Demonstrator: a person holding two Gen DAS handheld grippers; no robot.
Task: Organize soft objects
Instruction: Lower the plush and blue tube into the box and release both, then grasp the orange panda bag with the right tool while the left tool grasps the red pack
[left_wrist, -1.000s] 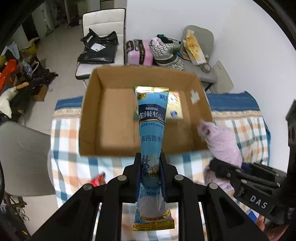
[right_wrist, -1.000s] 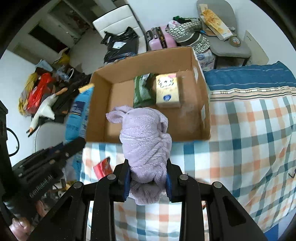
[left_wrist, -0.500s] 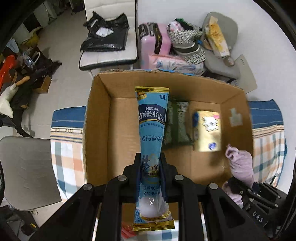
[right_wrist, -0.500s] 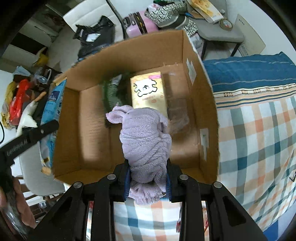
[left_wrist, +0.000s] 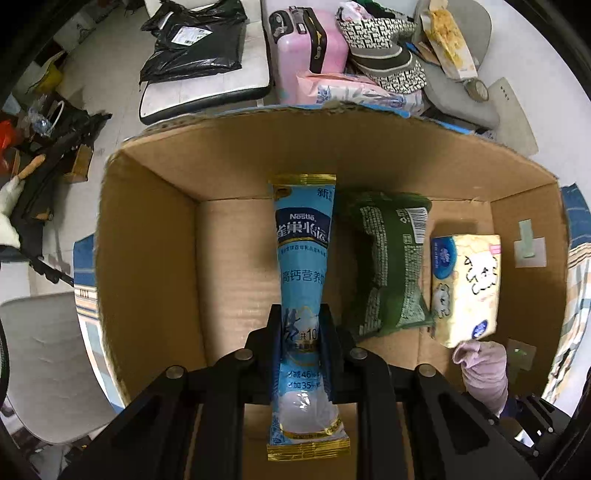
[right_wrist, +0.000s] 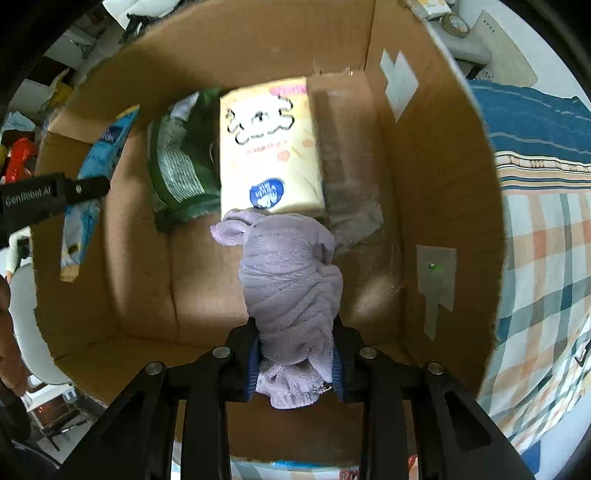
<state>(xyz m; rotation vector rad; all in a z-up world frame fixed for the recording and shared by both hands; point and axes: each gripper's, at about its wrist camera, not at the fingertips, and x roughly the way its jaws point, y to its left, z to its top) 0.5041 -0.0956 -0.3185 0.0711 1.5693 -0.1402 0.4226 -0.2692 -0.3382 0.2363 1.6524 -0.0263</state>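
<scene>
With the blue milk-powder pouch (left_wrist: 303, 280) clamped in the left gripper (left_wrist: 302, 332) and the lilac towel (right_wrist: 291, 280) in the right gripper (right_wrist: 295, 360), both over the cardboard box (left_wrist: 147, 236), lower each onto bare floor beside the green packet (left_wrist: 388, 266) and tissue pack (right_wrist: 267, 147) before releasing.

Both round fisheye pictures bend at their dark edges, the room is bright from above, the cardboard box (left_wrist: 147, 258) has soft shadows inside, and the yellow tissue pack (right_wrist: 266, 147) looks smeared with blur in the right wrist view.
</scene>
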